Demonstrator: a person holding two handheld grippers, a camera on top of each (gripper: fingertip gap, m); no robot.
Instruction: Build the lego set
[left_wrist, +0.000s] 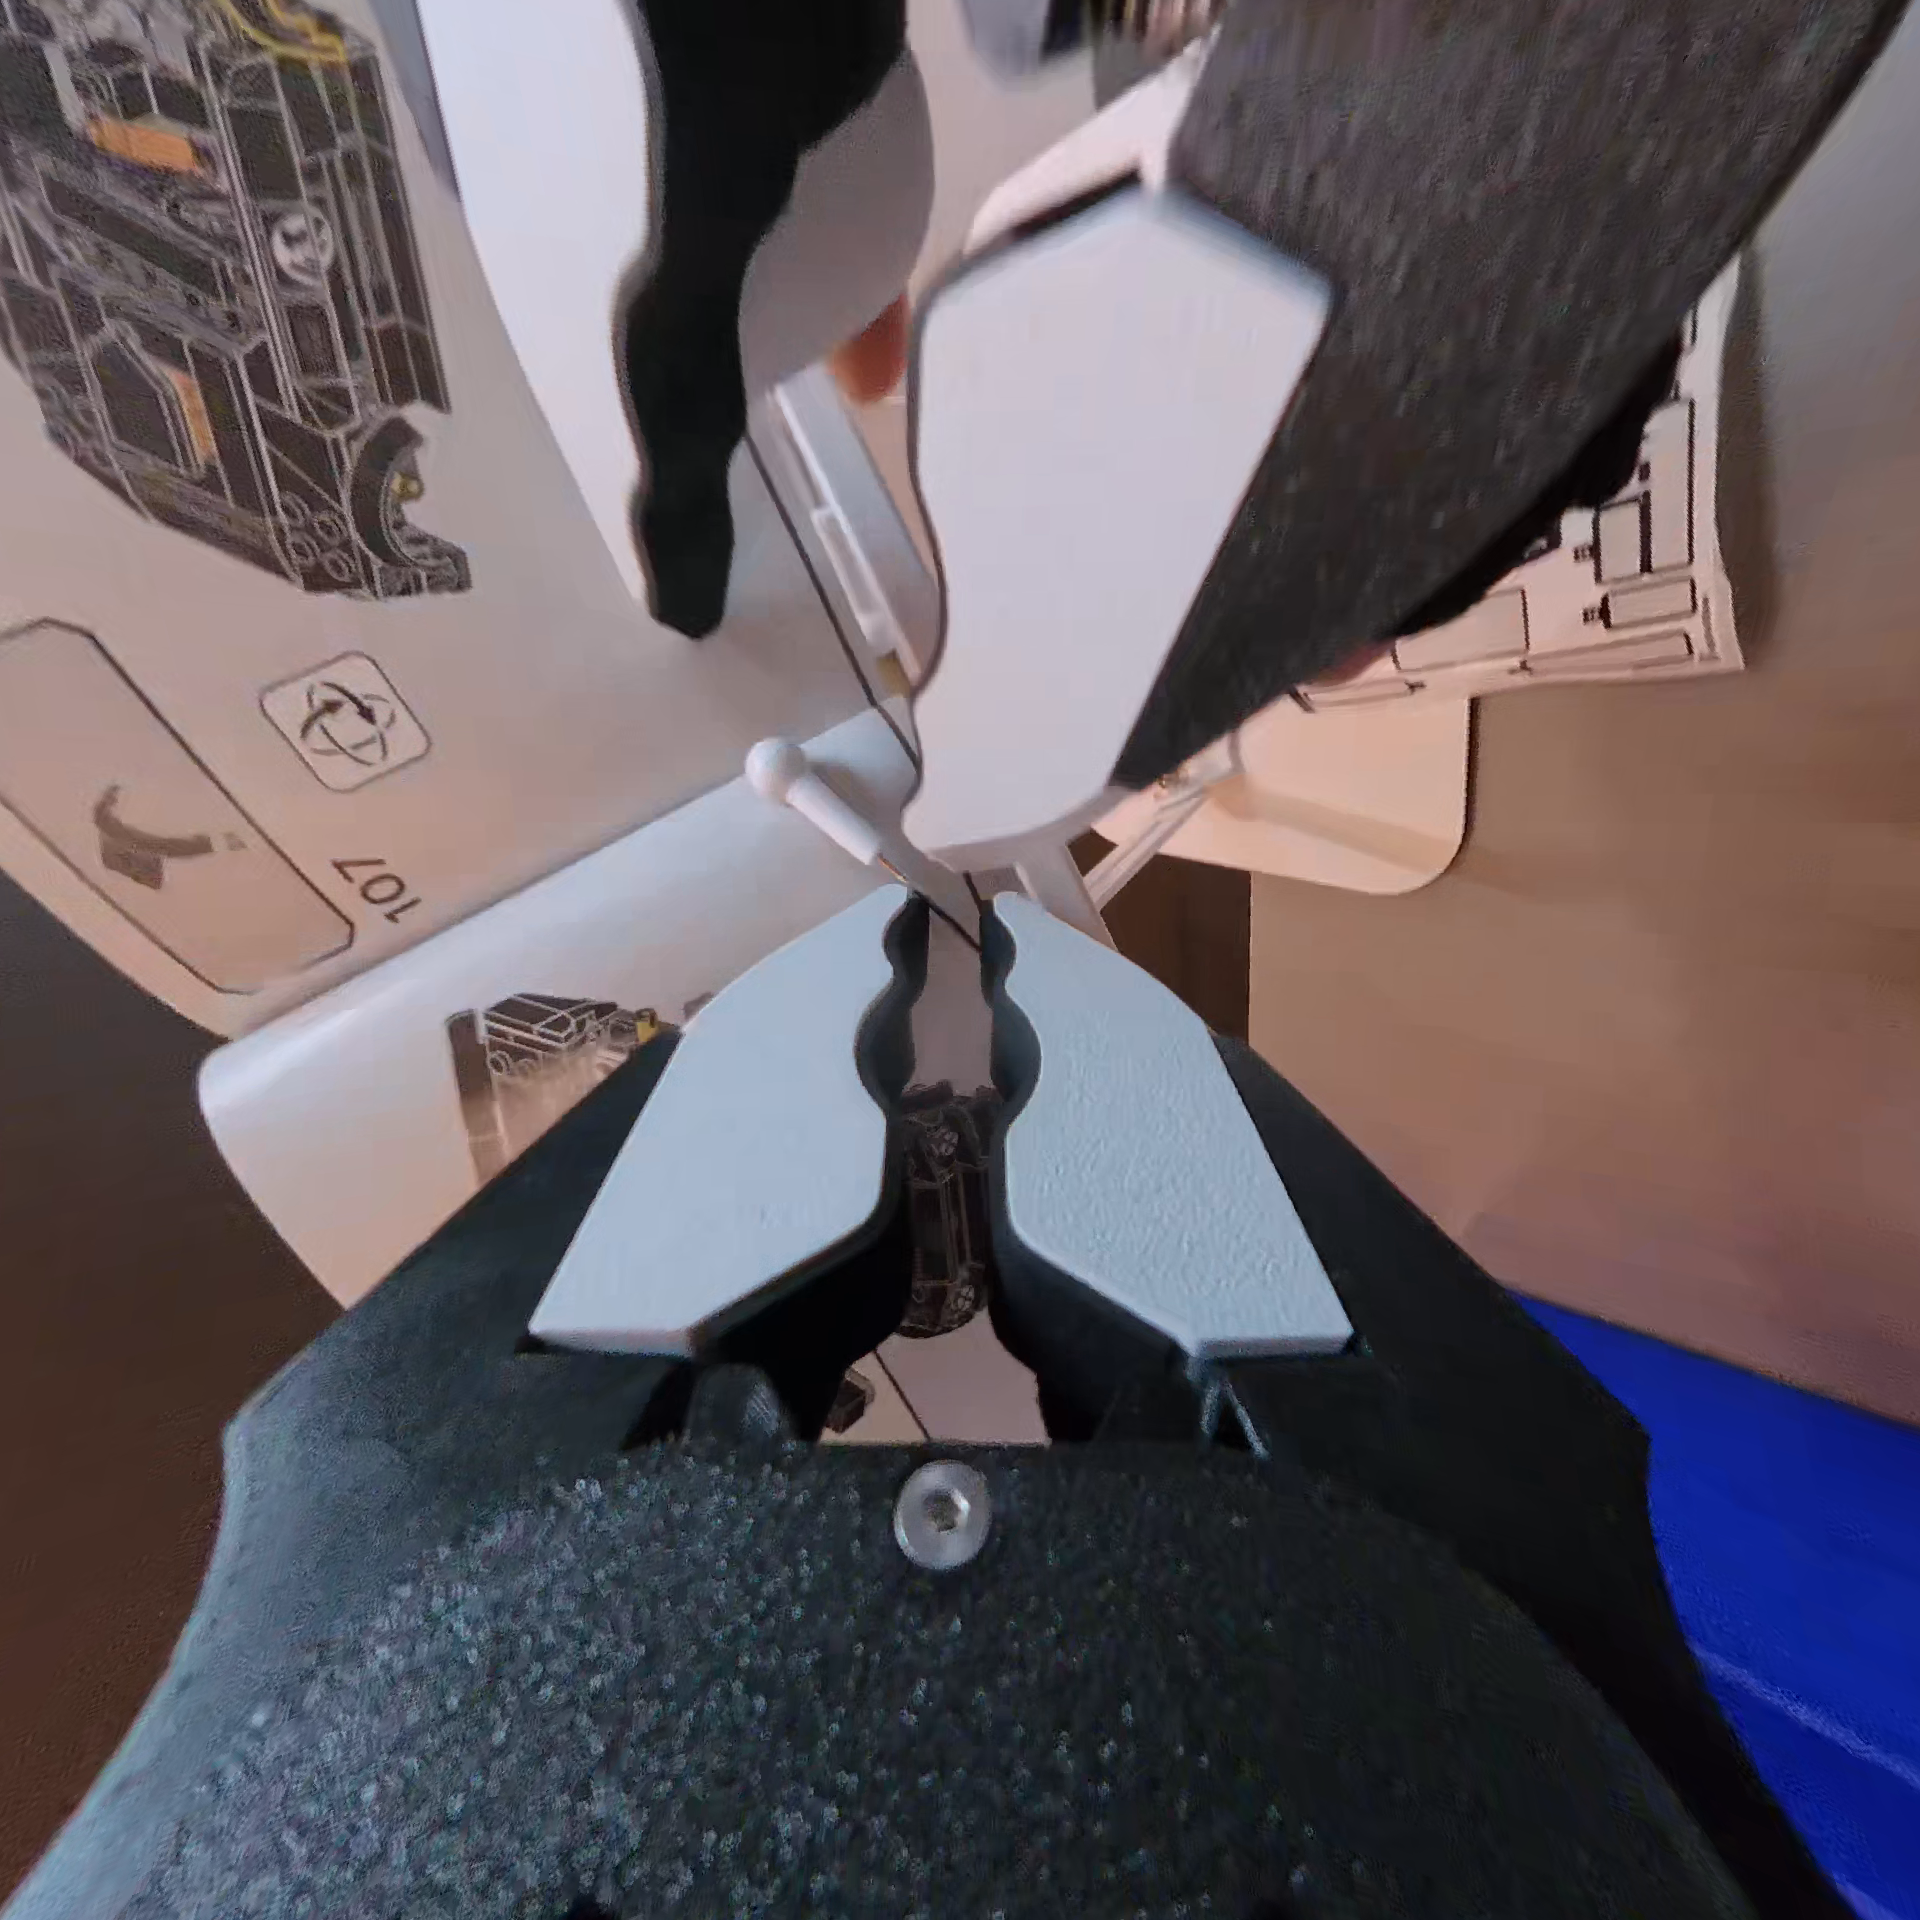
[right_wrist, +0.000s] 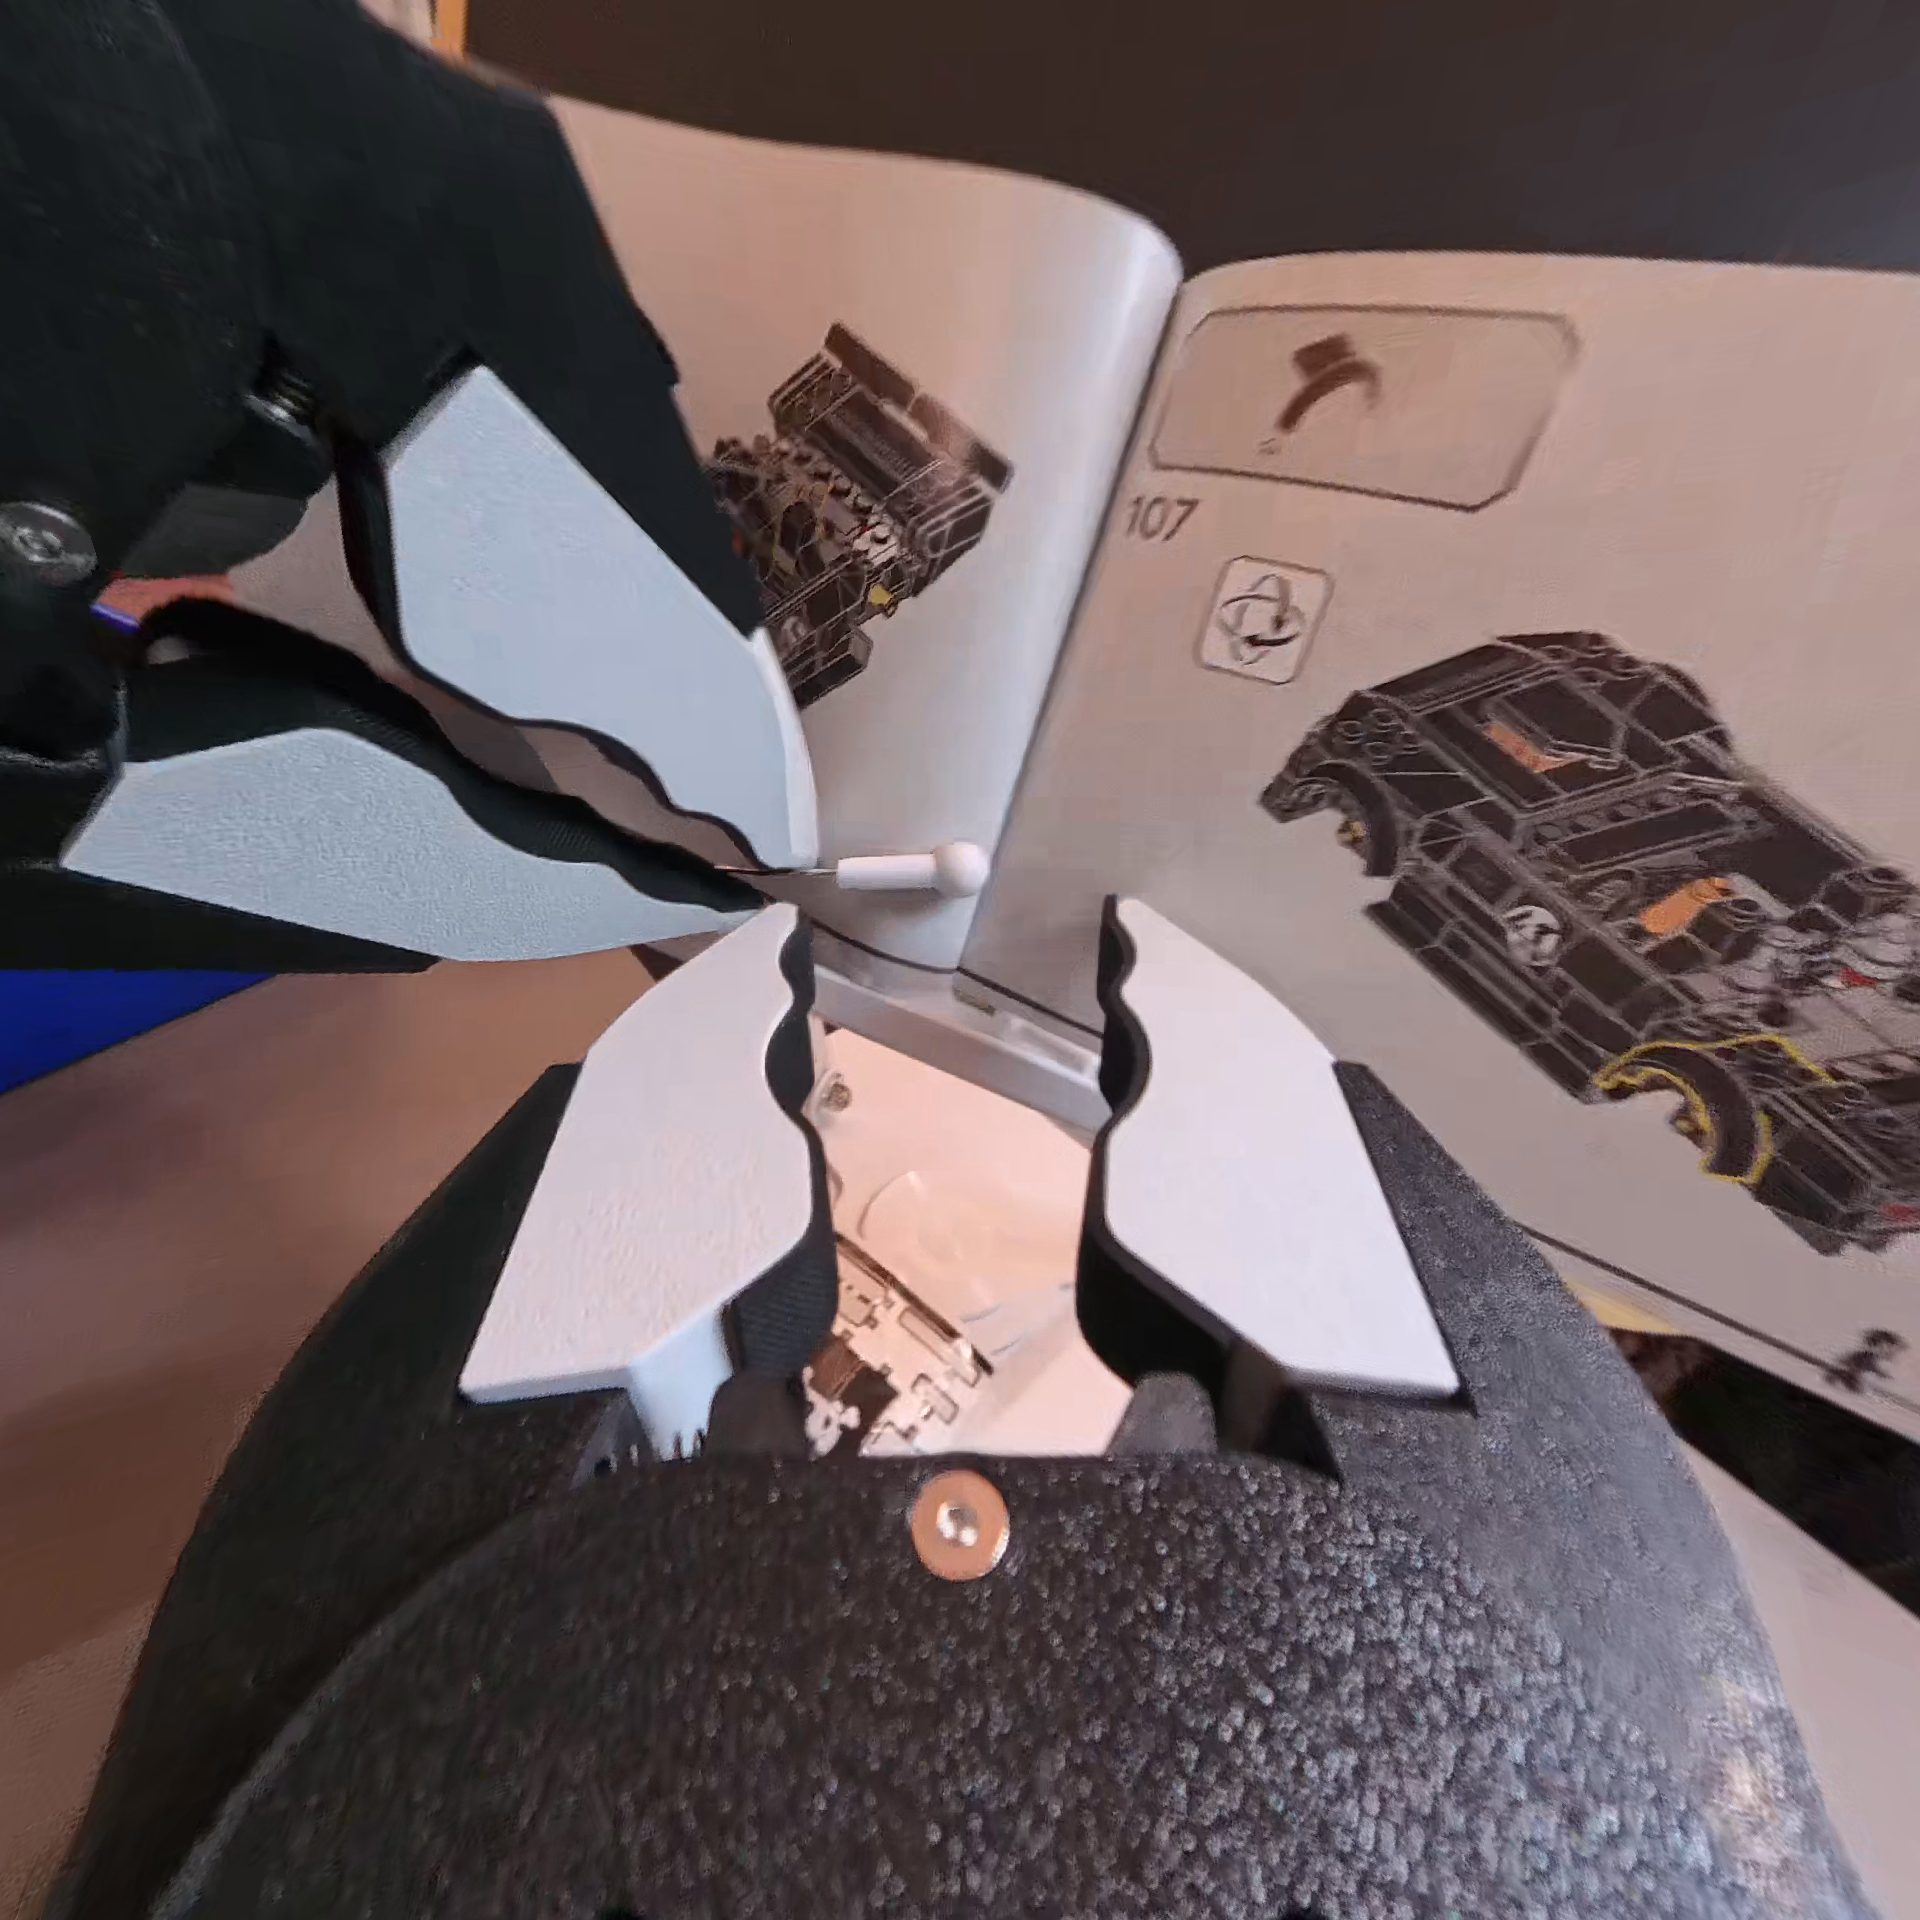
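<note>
My left gripper (left_wrist: 948, 909) is shut on the thin end of a small white lever piece with a ball tip (left_wrist: 795, 784). It holds the piece just above the open instruction booklet (left_wrist: 312, 582). In the right wrist view the left gripper (right_wrist: 774, 883) comes in from the left, and the lever piece (right_wrist: 920, 868) sticks out to the right. My right gripper (right_wrist: 956, 935) is open and empty, its fingertips just below the lever piece. In the left wrist view the right gripper (left_wrist: 831, 717) reaches down from the top right, with its jaws either side of the piece.
The booklet (right_wrist: 1455, 748) lies open on a wooden table (left_wrist: 1558, 1091), showing drawings of a black vehicle. A white printed sheet (left_wrist: 1621, 582) lies on the table beyond it. A blue object (left_wrist: 1787, 1558) sits at the right edge.
</note>
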